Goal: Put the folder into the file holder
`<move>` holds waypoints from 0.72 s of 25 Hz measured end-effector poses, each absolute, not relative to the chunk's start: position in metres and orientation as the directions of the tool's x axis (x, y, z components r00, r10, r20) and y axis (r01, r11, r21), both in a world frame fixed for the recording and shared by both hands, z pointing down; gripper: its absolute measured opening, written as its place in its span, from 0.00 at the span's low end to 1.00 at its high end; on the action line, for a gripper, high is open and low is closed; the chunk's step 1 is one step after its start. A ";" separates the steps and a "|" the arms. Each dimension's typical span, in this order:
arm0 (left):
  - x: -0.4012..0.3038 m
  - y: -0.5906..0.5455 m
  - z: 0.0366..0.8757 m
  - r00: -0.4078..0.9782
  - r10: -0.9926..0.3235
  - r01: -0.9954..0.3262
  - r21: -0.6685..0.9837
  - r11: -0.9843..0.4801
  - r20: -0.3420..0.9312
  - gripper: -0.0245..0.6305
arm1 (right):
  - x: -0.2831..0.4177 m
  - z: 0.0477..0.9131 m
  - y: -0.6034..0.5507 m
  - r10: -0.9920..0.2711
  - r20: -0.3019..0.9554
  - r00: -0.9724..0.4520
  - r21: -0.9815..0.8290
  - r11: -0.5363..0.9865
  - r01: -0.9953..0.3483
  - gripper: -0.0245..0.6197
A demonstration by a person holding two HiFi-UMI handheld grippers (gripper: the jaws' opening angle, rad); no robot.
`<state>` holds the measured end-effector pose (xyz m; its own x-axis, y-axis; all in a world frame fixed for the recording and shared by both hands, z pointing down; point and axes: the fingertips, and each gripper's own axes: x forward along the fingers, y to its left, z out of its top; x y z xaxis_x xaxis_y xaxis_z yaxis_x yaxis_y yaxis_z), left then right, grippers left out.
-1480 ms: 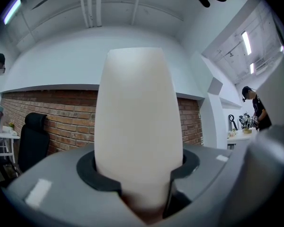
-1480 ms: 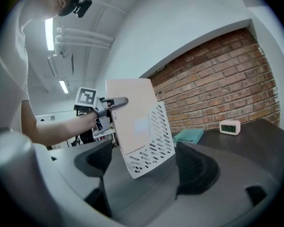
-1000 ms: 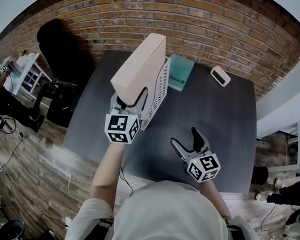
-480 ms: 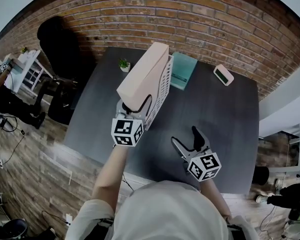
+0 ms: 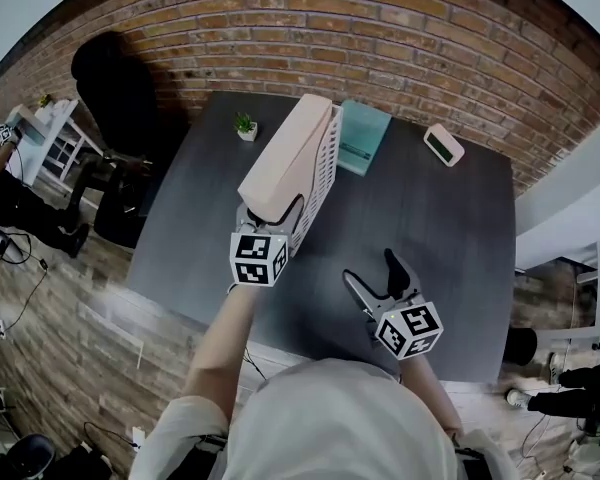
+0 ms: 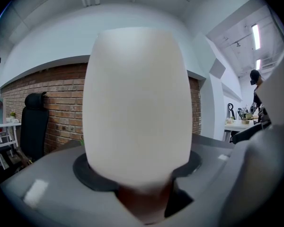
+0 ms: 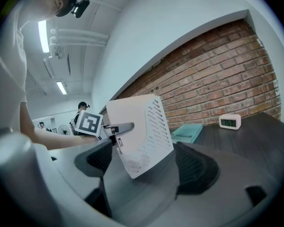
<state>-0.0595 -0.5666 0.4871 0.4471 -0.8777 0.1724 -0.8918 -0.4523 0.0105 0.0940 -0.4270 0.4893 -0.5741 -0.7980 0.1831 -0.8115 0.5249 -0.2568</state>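
Folder now sits lower in file holder. Left gripper jaws have just been widening around it, so release is likely. Right gripper jaws stand wide, empty.

My left gripper and right gripper are built alike: a pale grey moulded shell that ends in two black, curved jaws. Each carries a white cube printed with black square markers, the left cube and the right cube. From the right gripper's own camera the pads are matt black, set in smooth grey plastic. I wear a white short-sleeved shirt. Its sleeve stops above my elbow, and my forearms are bare.
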 end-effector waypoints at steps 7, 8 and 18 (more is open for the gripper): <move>-0.061 -0.557 0.486 0.452 -0.866 -0.889 0.033 -0.456 0.212 0.51 | 0.092 0.482 -0.409 -0.809 0.177 -0.561 -0.240 0.517 -0.822 0.66; -0.061 -0.554 0.484 0.451 -0.867 -0.890 0.038 -0.454 0.210 0.51 | 0.093 0.482 -0.405 -0.811 0.177 -0.558 -0.238 0.515 -0.824 0.66; -0.077 -0.497 0.460 0.445 -0.882 -0.895 0.098 -0.434 0.156 0.52 | 0.086 0.477 -0.356 -0.822 0.166 -0.545 -0.223 0.507 -0.833 0.66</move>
<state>-0.0772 -0.4968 0.4597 0.4449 -0.8820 0.1556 -0.8954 -0.4345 0.0976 0.0864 -0.3564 0.4770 -0.5447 -0.8220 0.1660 -0.8327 0.5066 -0.2235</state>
